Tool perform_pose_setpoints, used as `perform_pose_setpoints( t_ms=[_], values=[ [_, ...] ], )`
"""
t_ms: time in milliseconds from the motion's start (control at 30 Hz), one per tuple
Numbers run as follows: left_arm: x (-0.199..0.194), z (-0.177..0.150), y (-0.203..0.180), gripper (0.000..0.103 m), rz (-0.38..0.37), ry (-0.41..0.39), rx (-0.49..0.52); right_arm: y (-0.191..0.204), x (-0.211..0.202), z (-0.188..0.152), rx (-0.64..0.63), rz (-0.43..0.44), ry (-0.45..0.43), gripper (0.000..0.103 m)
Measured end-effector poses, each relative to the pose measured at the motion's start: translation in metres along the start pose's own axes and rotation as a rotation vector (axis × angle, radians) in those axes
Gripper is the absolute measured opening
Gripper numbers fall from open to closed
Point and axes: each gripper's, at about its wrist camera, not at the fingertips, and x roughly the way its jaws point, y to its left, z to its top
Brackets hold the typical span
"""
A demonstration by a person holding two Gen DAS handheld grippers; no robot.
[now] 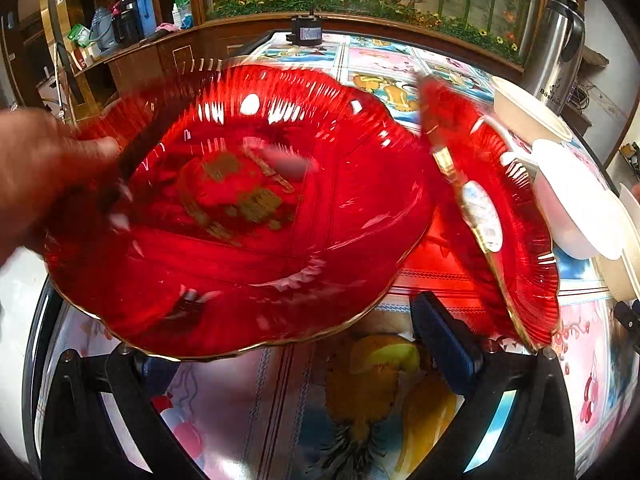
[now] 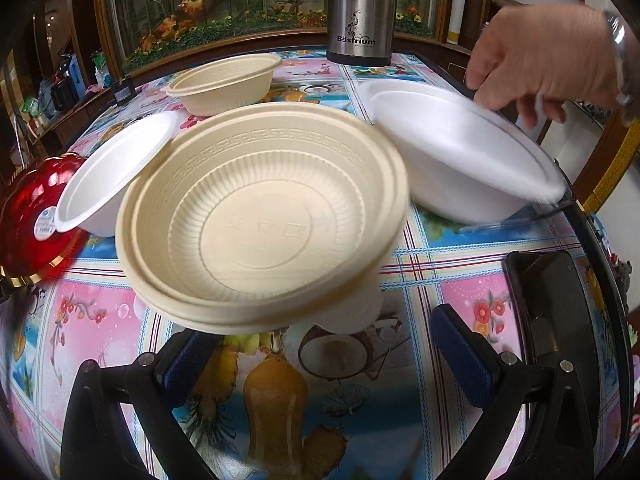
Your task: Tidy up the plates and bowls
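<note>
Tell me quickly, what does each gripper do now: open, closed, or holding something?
Left gripper: open, holding nothing; large red glass plate just ahead.
Right gripper: open, holding nothing; stacked beige plastic bowls just ahead.

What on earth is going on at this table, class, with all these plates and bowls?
A bare hand tilts a large red glass plate above the open left gripper, beside a second red plate standing on edge. In the right wrist view, stacked beige bowls sit before the open right gripper, and another hand reaches over a white bowl. One beige bowl waits near the steel flask.
</note>
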Motion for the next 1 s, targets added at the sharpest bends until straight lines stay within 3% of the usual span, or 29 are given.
perform_pose_setpoints(
  t_ms=[1000],
  values=[
    [0.0006, -0.0013, 0.0011, 0.103, -0.001, 0.001, -0.002, -0.0004, -0.0028, 0.0006, 0.000, 0.000, 0.000, 0.103]
  ],
)
